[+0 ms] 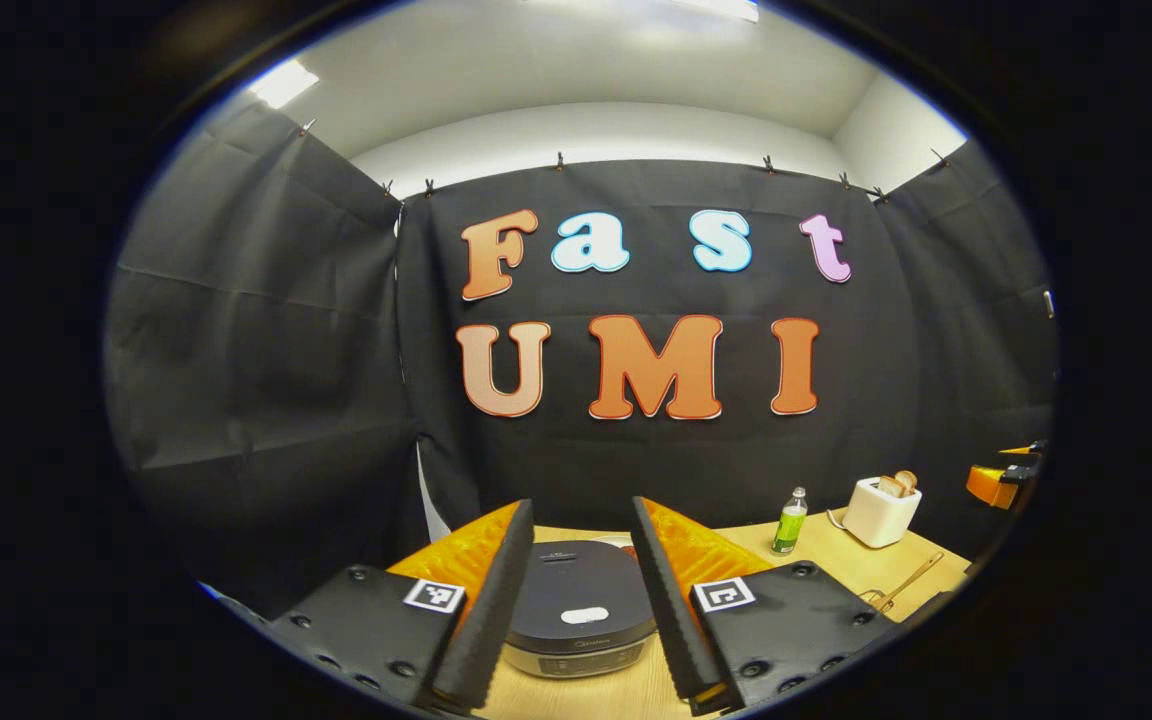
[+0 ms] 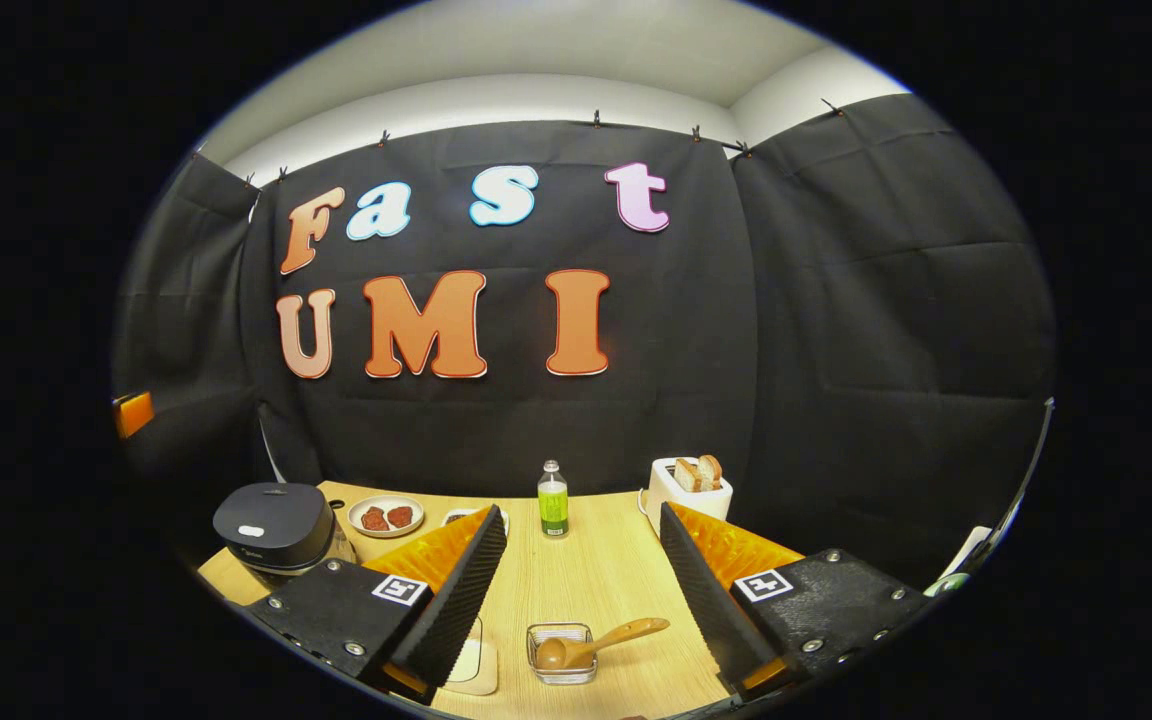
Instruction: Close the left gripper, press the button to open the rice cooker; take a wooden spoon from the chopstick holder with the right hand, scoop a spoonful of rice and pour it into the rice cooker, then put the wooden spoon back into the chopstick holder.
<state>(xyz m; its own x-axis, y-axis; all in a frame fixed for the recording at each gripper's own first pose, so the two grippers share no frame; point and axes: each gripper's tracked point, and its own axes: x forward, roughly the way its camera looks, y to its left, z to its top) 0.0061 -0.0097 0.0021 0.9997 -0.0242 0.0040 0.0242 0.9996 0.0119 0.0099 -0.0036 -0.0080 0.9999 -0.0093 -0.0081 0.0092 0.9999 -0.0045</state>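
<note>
You are holding the left gripper (image 1: 581, 600) with its fingers spread wide and nothing between them, hovering over the rice cooker (image 1: 579, 618), whose lid is lying shut. Your right gripper (image 2: 586, 600) is likewise gaping empty above the wooden spoon (image 2: 596, 643), which is resting in a clear holder (image 2: 561, 655) on the table (image 2: 596, 570).
</note>
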